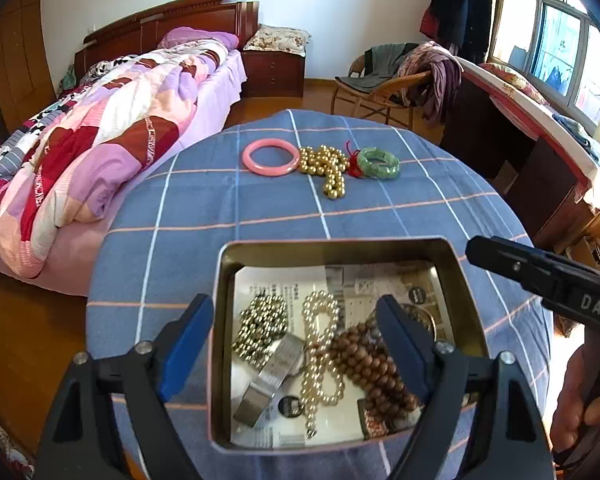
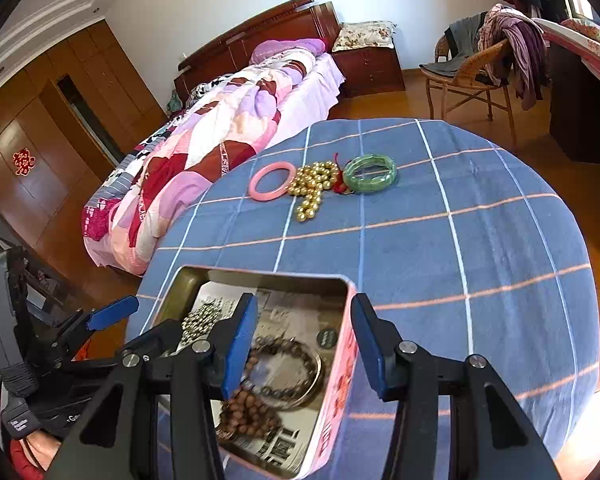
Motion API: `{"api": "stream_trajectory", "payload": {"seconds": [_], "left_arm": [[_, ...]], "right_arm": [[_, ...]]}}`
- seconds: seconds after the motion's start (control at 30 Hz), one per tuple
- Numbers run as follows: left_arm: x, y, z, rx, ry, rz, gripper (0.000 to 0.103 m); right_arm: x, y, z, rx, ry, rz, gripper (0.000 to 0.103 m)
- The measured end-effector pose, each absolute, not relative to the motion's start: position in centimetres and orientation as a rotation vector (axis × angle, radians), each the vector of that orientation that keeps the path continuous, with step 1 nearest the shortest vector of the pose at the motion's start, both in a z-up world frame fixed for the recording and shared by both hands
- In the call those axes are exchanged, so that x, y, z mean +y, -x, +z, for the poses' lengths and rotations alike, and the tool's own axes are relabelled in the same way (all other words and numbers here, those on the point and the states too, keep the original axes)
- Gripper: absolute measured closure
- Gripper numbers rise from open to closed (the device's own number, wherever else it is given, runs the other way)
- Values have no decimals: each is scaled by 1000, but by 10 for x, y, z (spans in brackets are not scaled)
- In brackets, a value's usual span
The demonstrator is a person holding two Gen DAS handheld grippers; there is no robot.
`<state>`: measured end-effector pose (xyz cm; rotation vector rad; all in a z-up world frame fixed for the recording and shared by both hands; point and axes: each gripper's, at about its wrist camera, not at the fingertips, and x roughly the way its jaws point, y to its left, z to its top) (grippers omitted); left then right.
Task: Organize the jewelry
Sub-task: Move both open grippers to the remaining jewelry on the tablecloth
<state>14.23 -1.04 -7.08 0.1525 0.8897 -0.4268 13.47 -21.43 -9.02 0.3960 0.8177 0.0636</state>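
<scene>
Left claw (image 1: 296, 344): blue pads spread wide, poised above the open tin (image 1: 340, 248), holding nothing; one pad over the tin's left wall, the other over the wooden beads.
Right claw (image 2: 304, 348): likewise spread and empty, straddling the tin's (image 2: 336, 380) right wall, one pad inside, one outside over the cloth.

Container: square metal tin, lid off, pink printed outer wall, on the near part of the tabletop (image 1: 380, 216), which is round and covered with a blue checked cloth. Floor of tin lined with printed paper.

Contents of tin:
- silver bead strand (image 1: 260, 326), heaped at left
- flat silver metal bangle (image 1: 270, 376), lying tilted, just beside the silver beads
- white pearl necklace (image 1: 320, 356), looped down the centre
- brown wooden bead bracelet (image 1: 364, 364), at right, touching the pearls
- dark bead bracelet (image 2: 284, 372), seen from the right wrist camera, ringed beside the wooden beads (image 2: 248, 412)

Loose on far side of tabletop, well apart from the tin, in a row:
- pink bangle (image 1: 271, 157)
- gold bead strand (image 1: 327, 170), touching the bangle
- green stone bracelet (image 1: 379, 163) with red cord knot, just beside the gold beads
</scene>
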Motion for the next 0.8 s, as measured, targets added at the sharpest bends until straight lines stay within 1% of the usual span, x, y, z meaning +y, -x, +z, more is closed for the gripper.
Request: {"api": "stream_trajectory", "payload": {"seconds": [0.03,0.07,0.27,0.43,0.5,0.57,0.73,0.77,0.8], "left_arm": [[-13,-146,-71,897,-148,-439,27],[-15,-150,-70,904,-145,-455,29],[-40,-179,-55,882,-150,-526,29],[-66,-221,-58,902,-166,-494,29],[-75,-238,-65,927,-163,-487,29],[-83,-252,-72,956,-161,-480,29],[-97,-270,-84,985,-186,-477,29],[-101,-273,-85,987,-194,-479,29],[-103,-275,-87,990,-199,-483,29]], "right_arm": [[-219,-139,-91,821,-402,58,53],[-225,-144,-91,824,-404,48,53],[-262,-191,-96,843,-396,-19,53],[-284,-241,-114,871,-341,-93,54],[-291,-264,-122,884,-302,-129,55],[-294,-285,-131,906,-285,-142,65],[-296,-321,-142,935,-267,-107,65],[-294,-325,-145,952,-247,-97,67],[-293,-329,-149,968,-229,-91,71]]}}
